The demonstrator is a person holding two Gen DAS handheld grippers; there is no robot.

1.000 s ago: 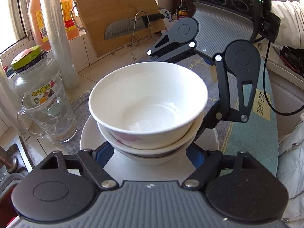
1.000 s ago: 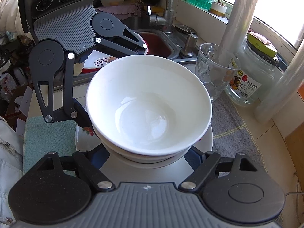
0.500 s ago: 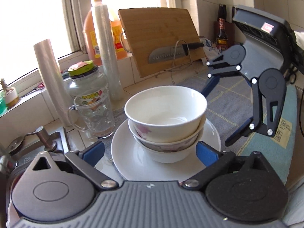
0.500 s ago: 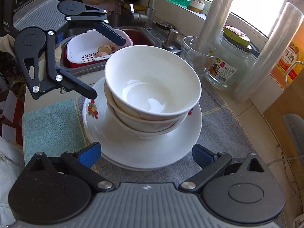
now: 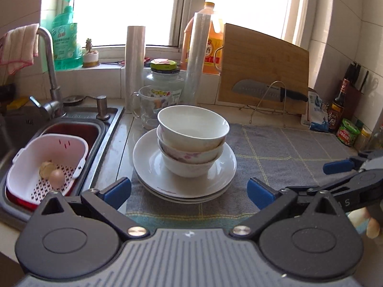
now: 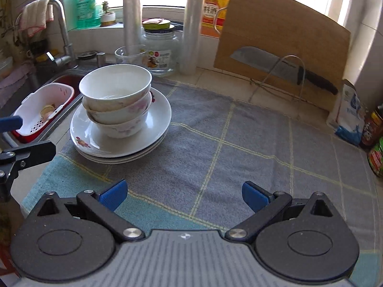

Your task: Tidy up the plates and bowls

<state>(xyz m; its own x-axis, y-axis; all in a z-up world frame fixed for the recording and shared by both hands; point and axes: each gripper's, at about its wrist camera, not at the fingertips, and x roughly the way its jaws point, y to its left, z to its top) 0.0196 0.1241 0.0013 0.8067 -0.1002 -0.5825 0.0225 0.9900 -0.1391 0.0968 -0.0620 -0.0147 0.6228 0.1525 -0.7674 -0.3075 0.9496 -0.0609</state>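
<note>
Grey checked cloth (image 6: 239,129) — three stacked bowls (image 5: 191,141), two plates (image 5: 184,186) — both hand-held grippers (image 5: 189,190) (image 6: 184,195) gaping, empty

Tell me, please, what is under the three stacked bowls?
The bowls stand on white plates; their rims suggest two or three. A grey cloth lies beneath. The plates' centres are covered.

— What carries everything here?

— A tiled counter (image 6: 222,81), mostly covered by a grey checked cloth (image 6: 239,143) spread just ahead of the right gripper (image 6: 184,195).

— And on the cloth?

— Stacked plates (image 6: 153,117), ahead and to that gripper's left.

— Beyond it?

— On bare tile, a glass mug (image 5: 149,110), a jar (image 5: 165,81), two film rolls (image 5: 135,59) and a wire rack (image 6: 280,71).
</note>
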